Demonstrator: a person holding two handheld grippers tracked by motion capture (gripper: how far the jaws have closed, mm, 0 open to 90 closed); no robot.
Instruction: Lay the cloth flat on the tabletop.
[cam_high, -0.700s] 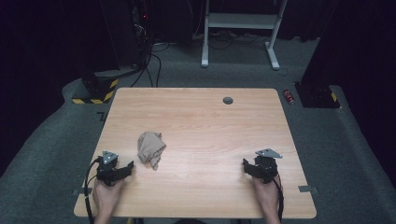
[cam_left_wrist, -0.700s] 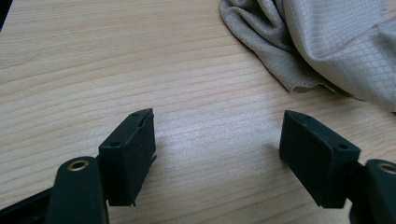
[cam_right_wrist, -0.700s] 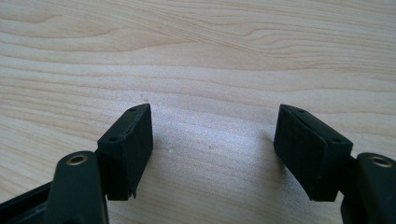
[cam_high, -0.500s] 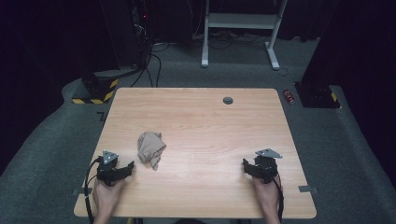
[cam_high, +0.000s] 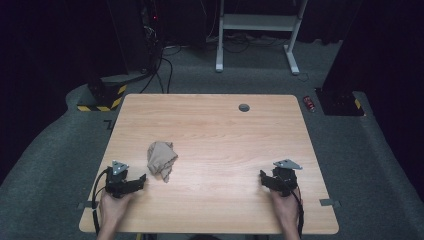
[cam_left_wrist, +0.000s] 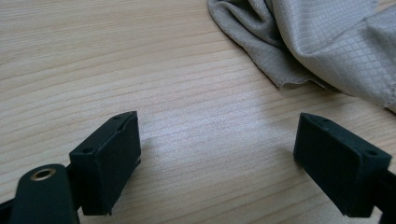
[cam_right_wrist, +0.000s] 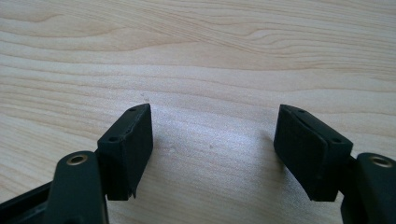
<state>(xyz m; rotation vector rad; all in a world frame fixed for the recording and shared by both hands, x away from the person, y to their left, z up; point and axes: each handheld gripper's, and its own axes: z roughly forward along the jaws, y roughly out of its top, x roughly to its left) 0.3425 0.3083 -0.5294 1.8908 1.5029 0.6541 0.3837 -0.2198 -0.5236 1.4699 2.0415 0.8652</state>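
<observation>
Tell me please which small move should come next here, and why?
Probably ease the left hand-held gripper forward to the crumpled cloth: its jaws stand open and empty, and the cloth's edge lies just ahead on the table.

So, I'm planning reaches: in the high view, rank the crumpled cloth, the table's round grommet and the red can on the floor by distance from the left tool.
1. Crumpled cloth: beside the left tool.
2. Grommet: far table edge.
3. Red can: floor, far right.
</observation>
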